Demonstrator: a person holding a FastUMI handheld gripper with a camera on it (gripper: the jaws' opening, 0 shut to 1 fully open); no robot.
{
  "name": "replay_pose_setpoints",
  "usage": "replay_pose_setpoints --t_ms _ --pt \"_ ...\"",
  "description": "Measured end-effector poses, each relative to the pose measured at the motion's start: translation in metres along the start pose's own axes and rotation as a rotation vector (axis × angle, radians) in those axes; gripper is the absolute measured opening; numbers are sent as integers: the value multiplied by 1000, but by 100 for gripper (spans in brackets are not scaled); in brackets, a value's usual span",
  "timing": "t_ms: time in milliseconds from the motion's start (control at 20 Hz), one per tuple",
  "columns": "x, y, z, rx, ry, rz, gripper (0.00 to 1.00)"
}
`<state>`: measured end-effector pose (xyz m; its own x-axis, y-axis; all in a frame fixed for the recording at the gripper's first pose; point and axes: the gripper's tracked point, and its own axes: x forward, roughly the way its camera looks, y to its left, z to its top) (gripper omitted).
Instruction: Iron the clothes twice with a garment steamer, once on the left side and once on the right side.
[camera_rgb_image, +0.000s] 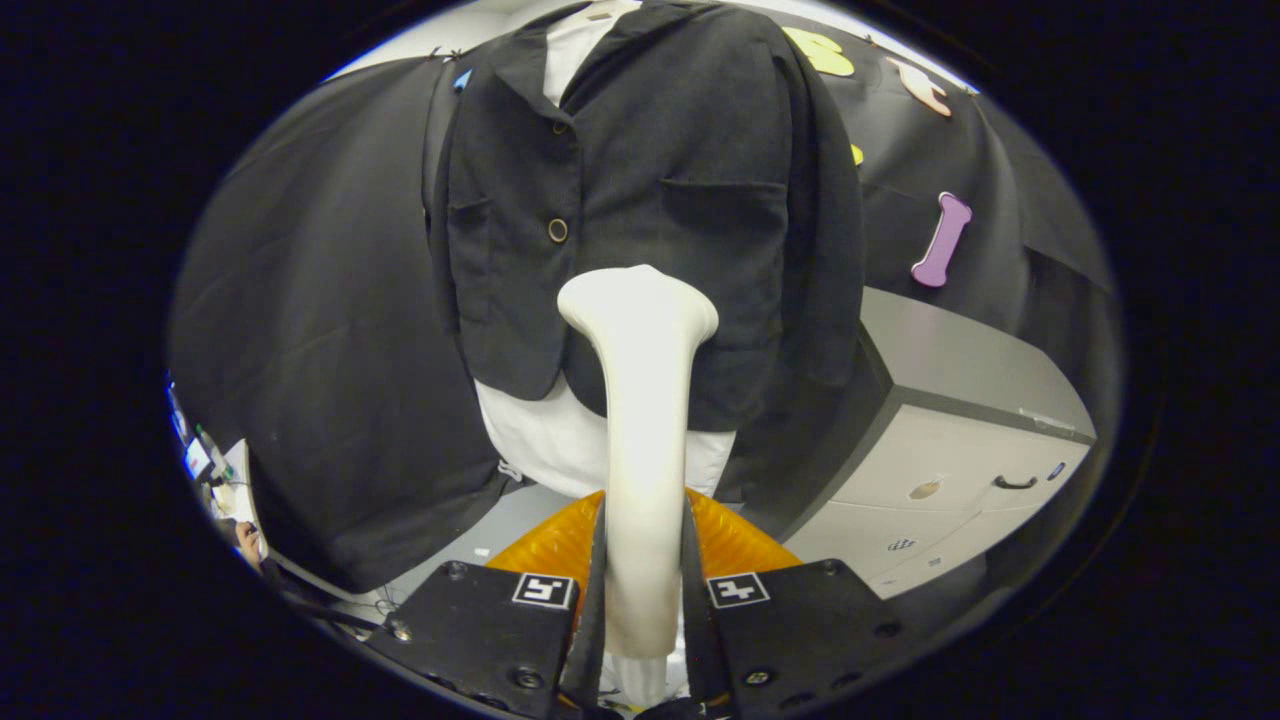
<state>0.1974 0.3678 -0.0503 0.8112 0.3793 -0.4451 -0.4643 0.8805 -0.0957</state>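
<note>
The gripper (642, 600) is clenched on the steamer (640, 400): both fingers press on the handle from left & right, with only the handle's width between them, no free gap visible. The handle runs upright between the fingers and goes forward to the wide flat head, which is beyond the fingertips. The head is in front of the lower part of the jacket (640, 190), approx. at the middle, just right of the button line; I cannot tell if the head touches the cloth or is only very near.

The jacket is dark, it hangs upright, front side to the camera. One round button (557, 230) is closed, above and left of the steamer head. Under the jacket is a white shirt (555, 440); its collar shows at the top and its hem hangs out below the jacket, behind the handle.

Something orange (545, 545) with ridges lies under the shirt hem, just ahead of the fingers on both sides of the handle. To the right of the jacket stands a grey cabinet (960, 430) w/ drawers
</note>
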Motion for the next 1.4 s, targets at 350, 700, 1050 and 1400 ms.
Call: replay_pose_setpoints --t_ms 350,700,1050,1400 --pt "-30 7 27 5 -50 21 35" --pt "-74 34 83 -14 -162 58 35" --pt "-94 88 141 -46 -265 118 35" --pt "-99 147 214 -70 -364 168 35"
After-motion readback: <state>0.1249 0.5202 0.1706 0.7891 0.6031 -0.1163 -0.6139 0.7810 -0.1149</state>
